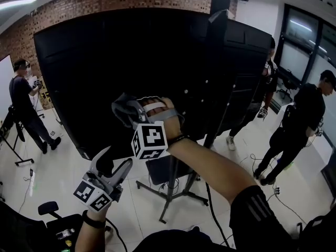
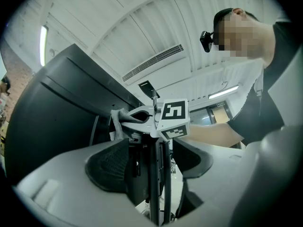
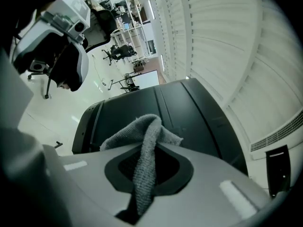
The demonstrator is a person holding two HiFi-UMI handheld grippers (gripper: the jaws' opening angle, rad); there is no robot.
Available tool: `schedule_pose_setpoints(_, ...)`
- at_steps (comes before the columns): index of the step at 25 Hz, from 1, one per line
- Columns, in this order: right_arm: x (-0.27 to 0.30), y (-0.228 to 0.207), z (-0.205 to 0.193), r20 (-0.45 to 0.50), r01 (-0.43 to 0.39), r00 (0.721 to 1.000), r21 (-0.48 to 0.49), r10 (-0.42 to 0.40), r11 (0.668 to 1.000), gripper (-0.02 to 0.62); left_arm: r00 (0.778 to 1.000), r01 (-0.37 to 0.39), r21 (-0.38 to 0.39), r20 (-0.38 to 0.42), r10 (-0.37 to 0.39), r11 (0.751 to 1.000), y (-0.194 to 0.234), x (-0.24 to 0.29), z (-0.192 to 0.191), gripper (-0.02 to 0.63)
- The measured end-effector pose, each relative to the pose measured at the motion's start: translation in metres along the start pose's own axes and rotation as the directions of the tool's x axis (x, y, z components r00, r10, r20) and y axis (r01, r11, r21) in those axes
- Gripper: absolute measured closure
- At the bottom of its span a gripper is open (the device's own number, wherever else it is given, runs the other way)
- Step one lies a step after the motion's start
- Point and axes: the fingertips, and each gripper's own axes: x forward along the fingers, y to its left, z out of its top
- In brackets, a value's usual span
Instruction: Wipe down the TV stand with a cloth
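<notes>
A large black TV (image 1: pixel 131 62) is seen from behind on a wheeled stand with a grey pole (image 1: pixel 173 188) and splayed feet. My right gripper (image 1: pixel 128 114) is shut on a grey cloth (image 1: pixel 123 112), held up close to the TV's back panel. In the right gripper view the cloth (image 3: pixel 144 164) hangs out between the jaws, with the TV (image 3: pixel 189 112) just beyond. My left gripper (image 1: pixel 111 164) is lower and to the left, its jaws apart with nothing between them. The left gripper view looks up past them at the stand pole (image 2: pixel 154 183) and the cloth (image 2: pixel 118 119).
One person (image 1: pixel 23 104) stands at the far left, two more (image 1: pixel 302 119) at the right near the windows. An office chair (image 1: pixel 50 209) is at the lower left. Cables trail over the white floor around the stand's feet (image 1: pixel 189 196).
</notes>
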Motion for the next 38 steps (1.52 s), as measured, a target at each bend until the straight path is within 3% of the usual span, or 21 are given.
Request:
schedule_pose_setpoints(5,0.012,0.019,-0.012,-0.021,-0.028,0.999,-0.005,0.027,1.000,0.578,1.000,-0.024,-0.004,-0.018,0.023,1.000,0.005,-0.008,-0.007,0.293)
schedule_pose_setpoints(13,-0.004,0.018,-0.063,-0.098,-0.018,0.995,-0.009,0.017,1.000,0.578,1.000,0.018,-0.007,-0.016,-0.018,1.000,-0.009,0.013,-0.009,0.294)
schedule_pose_setpoints(20,-0.019,0.013,-0.097,-0.193,-0.005,0.981,-0.120,-0.018,0.993,0.580,0.998,0.064,-0.020,-0.019,-0.065,0.998,-0.023,0.038,-0.015,0.293)
schedule_pose_setpoints(22,-0.024,0.011,-0.093,-0.168,0.001,0.986,-0.106,-0.019,0.994,0.580,0.998,0.069,-0.020,-0.014,-0.069,0.997,-0.025,0.043,-0.014,0.293)
schedule_pose_setpoints(26,-0.051,-0.008,-0.085,-0.069,0.025,0.997,0.043,-0.022,0.999,0.580,0.997,0.072,-0.021,-0.017,-0.073,0.997,-0.029,0.049,-0.015,0.293)
schedule_pose_setpoints(30,-0.089,-0.046,-0.087,0.002,0.092,0.996,0.136,-0.093,0.986,0.580,0.998,0.066,-0.007,-0.021,-0.066,0.998,-0.034,0.052,-0.014,0.293)
schedule_pose_setpoints(34,-0.118,-0.086,-0.096,0.026,0.165,0.985,0.160,-0.171,0.973,0.578,0.997,0.068,-0.003,-0.026,-0.068,0.998,-0.043,0.059,-0.016,0.294)
schedule_pose_setpoints(38,-0.133,-0.115,-0.113,0.021,0.218,0.975,0.122,-0.222,0.968,0.578,0.998,0.066,0.006,-0.023,-0.066,0.998,-0.051,0.070,-0.015,0.294)
